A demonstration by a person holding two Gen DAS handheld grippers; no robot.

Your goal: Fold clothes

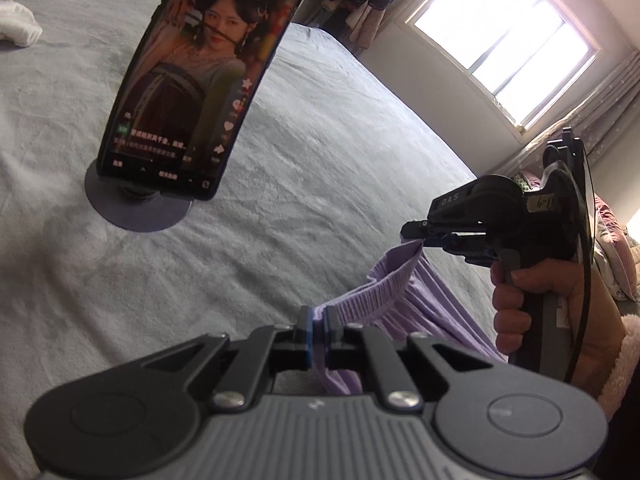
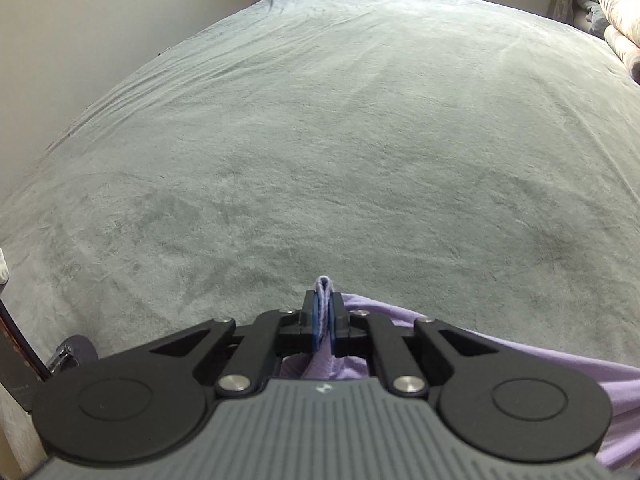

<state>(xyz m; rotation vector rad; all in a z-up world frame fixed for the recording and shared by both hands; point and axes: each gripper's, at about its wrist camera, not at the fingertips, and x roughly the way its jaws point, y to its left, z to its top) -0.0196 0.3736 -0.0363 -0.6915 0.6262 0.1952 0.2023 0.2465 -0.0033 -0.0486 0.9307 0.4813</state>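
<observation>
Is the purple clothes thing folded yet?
Not yet. Done: both hand-held grippers, left and right, are shut on the purple garment's waistband. In hand: it hangs between them at the bed's edge. Left: spreading and folding it.

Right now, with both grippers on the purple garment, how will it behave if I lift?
Likely floppy: the purple garment sags between the left gripper and the right gripper. Probably light, since thin pinches carry it. Its ribbed band may stretch, so the rest could trail over the bedsheet.
</observation>
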